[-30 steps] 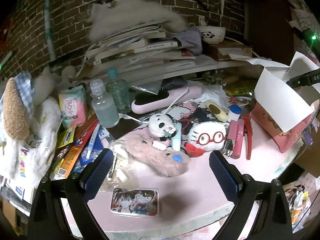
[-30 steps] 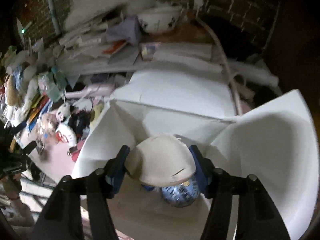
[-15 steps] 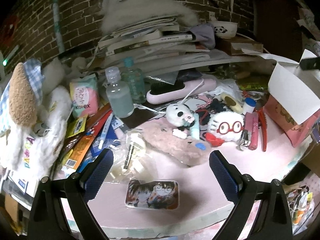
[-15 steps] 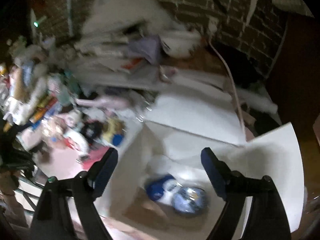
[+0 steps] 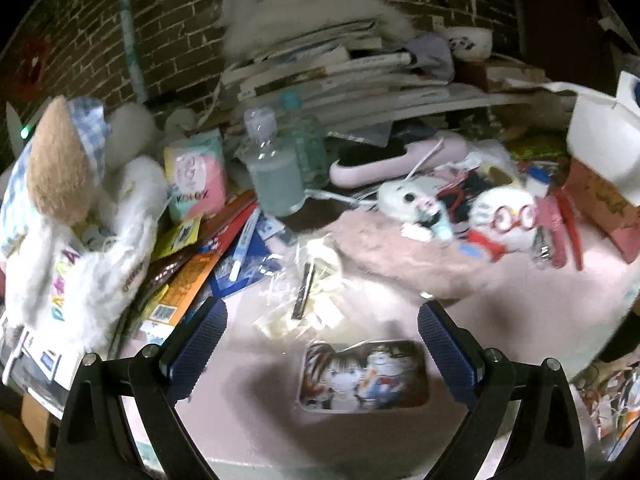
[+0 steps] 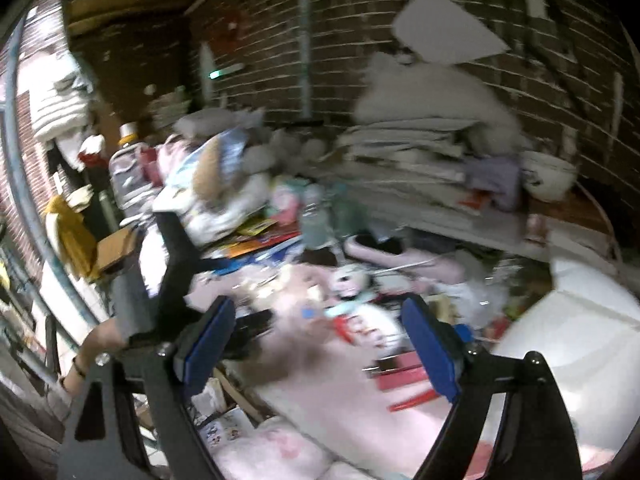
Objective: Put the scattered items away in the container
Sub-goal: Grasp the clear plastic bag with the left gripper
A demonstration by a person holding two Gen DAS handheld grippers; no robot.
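Both tongs stand wide open and empty: left tongs (image 5: 322, 330) hover over an anime-picture tin (image 5: 365, 376) on the pink bench (image 5: 540, 300); right tongs (image 6: 316, 340) face blurred clutter. White carton (image 5: 600, 148) sits far right. Tissue pack (image 5: 196, 176) reads "Kotex".

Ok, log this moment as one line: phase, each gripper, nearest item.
phase: reaching for next item | left gripper: open, empty, over anime tin | right gripper: open, empty, above clutter | box: at table's right edge

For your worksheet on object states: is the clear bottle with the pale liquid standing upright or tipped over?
Upright. The clear bottle stands on its base with its cap on top, beside a green bottle.
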